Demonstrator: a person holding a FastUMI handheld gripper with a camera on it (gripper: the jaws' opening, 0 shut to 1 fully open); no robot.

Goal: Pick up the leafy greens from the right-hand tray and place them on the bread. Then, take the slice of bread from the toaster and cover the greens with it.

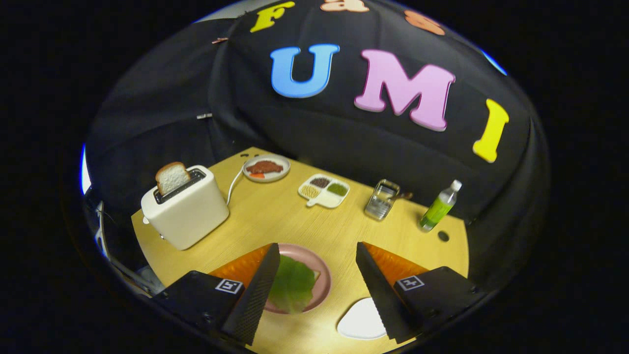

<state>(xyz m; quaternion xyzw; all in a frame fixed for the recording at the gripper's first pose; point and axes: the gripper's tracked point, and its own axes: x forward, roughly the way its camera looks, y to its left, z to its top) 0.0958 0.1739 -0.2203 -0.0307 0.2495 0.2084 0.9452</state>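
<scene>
While the gripper [317, 290] fingers stand spread and empty, the leafy greens [293, 285] lie on bread on the pink plate [322, 278] between them. Beyond the plate, a bread slice [172, 178] stands in the toaster [186, 209]; a white tray [361, 322] lies just right of the plate.

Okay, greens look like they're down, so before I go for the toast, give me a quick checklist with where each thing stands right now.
1. Leafy greens lying on the pink plate between the fingers: ok.
2. Bread under the greens: only a pale corner shows, cannot tell whether they sit centred.
3. Gripper open, nothing held: ok.
4. Bread slice standing up out of the toaster slot, beyond the left finger: ok.
5. Table between plate and toaster free of things: ok.
6. Toaster cord trailing toward the dish behind, off the path: ok.
</scene>
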